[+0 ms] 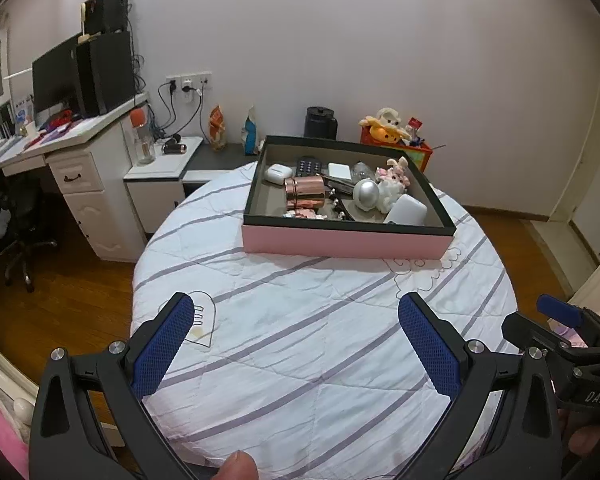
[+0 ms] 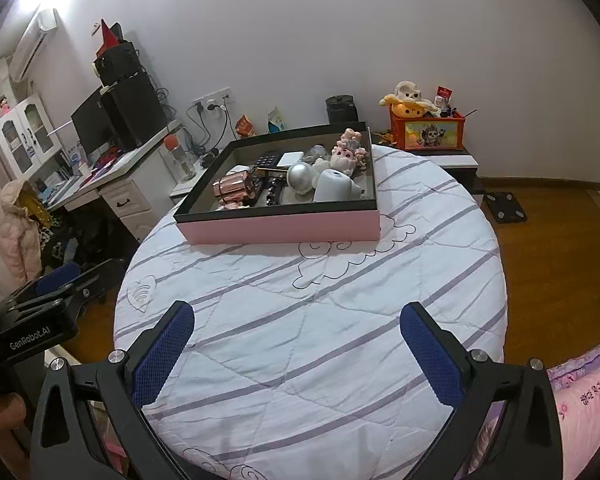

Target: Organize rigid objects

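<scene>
**Both hand-held grippers idle before a filled storage box**

The largest surface is a bed (image 1: 320, 340) under a white quilt with grey-violet stripes; it carries everything the task concerns. On its far half rests a shallow pink box (image 1: 344, 242) with a dark rim, well apart from both tools. The rigid objects lie heaped inside it. Nearest the right front corner is a white rounded case (image 1: 406, 210), probably smooth plastic and light, best taken across its narrow sides. Left of centre stands a copper-coloured metal canister (image 1: 305, 194), likely the heaviest piece, stiff and slippery; a hold around the cylinder's middle would suit it. A silver dome-shaped object (image 1: 366, 194) sits at the centre, its curved polished surface likely to slide between pads. Behind lie a black remote control (image 1: 308, 166), flat and stiff, and a white earbud case (image 1: 278, 174), small, light and smooth. A pink-and-white bunny figure (image 1: 396, 176) leans by the right wall; its thin ears look fragile.

The left hand-held gripper (image 1: 296, 354) hovers over the near quilt with fingers spread wide and nothing between them. The right hand-held gripper (image 2: 298, 354) is likewise spread and empty.
</scene>
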`<state>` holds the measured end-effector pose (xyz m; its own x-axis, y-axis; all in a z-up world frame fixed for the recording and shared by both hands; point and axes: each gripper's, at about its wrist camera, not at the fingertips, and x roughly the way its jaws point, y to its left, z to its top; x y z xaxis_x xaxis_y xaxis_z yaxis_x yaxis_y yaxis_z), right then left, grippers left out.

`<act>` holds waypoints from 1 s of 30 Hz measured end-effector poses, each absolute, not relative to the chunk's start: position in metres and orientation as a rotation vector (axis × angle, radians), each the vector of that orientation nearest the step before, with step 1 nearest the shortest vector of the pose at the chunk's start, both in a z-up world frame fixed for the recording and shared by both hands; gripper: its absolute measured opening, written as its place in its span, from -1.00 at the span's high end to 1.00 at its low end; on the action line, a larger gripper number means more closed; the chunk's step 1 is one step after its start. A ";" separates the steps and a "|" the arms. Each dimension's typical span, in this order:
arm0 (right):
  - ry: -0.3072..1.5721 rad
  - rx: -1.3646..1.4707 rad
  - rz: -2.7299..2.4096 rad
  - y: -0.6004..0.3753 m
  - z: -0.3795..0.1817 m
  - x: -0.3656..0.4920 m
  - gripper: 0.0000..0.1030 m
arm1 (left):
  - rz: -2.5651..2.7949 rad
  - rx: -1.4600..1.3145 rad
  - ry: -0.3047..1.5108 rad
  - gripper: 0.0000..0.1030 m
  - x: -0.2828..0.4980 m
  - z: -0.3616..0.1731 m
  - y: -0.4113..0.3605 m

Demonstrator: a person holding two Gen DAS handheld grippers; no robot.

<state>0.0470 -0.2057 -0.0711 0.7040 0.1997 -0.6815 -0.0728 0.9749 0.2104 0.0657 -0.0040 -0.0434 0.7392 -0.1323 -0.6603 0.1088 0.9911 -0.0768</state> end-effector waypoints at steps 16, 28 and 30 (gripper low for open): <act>0.704 0.134 0.168 -0.188 -0.038 0.028 -1.00 | -0.110 -0.009 0.659 -1.00 0.043 -0.011 0.003; 0.607 0.090 0.132 -0.184 0.011 0.002 -1.00 | -0.018 0.062 0.545 -1.00 0.012 0.036 0.006; 0.598 0.086 0.129 -0.184 0.015 -0.001 -1.00 | -0.017 0.044 0.535 -1.00 0.008 0.044 0.010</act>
<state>-0.0008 -0.1841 0.0155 0.8189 0.1456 -0.5551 -0.0958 0.9884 0.1179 0.0079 0.0098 0.0438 0.8601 -0.0049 -0.5100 0.0280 0.9989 0.0376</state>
